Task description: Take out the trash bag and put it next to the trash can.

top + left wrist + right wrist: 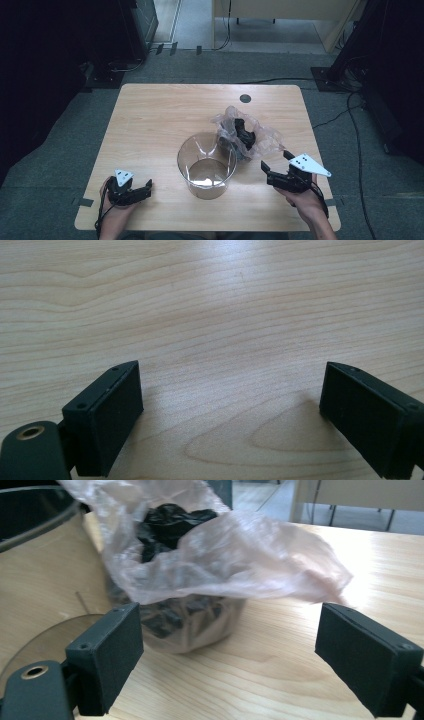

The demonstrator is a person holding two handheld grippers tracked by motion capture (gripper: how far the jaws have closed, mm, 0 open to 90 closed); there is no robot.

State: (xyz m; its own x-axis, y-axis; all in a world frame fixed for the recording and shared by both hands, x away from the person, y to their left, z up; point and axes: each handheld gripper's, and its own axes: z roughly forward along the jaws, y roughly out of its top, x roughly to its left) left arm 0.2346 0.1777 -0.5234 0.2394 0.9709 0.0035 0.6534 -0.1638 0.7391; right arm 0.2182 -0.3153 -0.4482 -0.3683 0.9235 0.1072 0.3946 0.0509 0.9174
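Bag (246, 135) sat on the table (150, 115), right of centre, just behind and to the right of the clear bowl (206, 170), close enough that touching couldn't be told from the high view. It stood upright, long axis vertical, mouth open and pointing up, its crumpled film flaring out over the sides. Dark contents (172, 520) filled it, showing through the film lower down and out the top; what they were, hard to say, probably black lumps. Right gripper (277, 161) was held just in front of and to the right of the bag, aimed at it, jaws spread wide with nothing between them, no contact with the film. In the right gripper view the bag (210, 565) sat ahead of the left jaw, bowl rim at the far left. Left gripper (145, 187) was near the table's front left corner, well apart from the bag, jaws also released, bare wood between them in the left gripper view.
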